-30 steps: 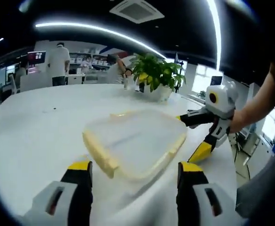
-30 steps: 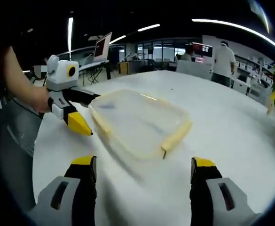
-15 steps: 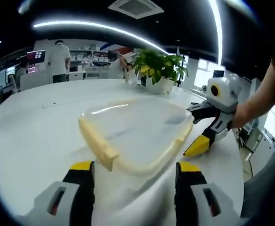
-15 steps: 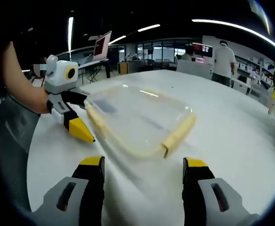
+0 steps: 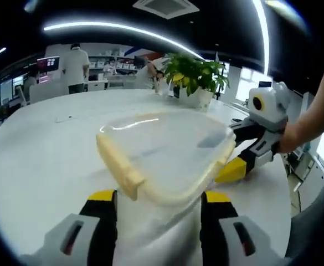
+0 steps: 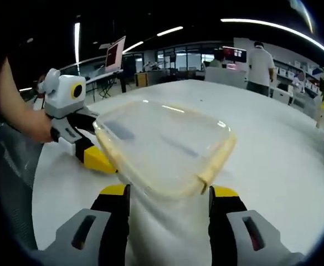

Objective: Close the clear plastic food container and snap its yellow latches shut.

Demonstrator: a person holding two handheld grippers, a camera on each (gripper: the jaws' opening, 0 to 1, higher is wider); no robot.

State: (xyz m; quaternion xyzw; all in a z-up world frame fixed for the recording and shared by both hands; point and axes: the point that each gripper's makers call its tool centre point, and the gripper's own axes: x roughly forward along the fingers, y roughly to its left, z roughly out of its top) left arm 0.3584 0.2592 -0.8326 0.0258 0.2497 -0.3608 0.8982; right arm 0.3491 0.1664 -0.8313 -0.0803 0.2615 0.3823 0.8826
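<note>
Clear container (image 5: 164,149) with lid on, lying flat on white table (image 5: 40,149), pale yellow latches (image 5: 120,169) along its edges, glare on top. Near corner set between jaws of left gripper (image 5: 157,200), jaws narrowly parted, contact unclear. Opposite corner likewise between parted jaws of right gripper (image 6: 167,197). Plant (image 5: 198,75) beyond.

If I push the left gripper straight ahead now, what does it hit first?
Most likely the near edge of the clear container: it lies on the white table right ahead of the open left gripper. How much gap is left is unclear.
</note>
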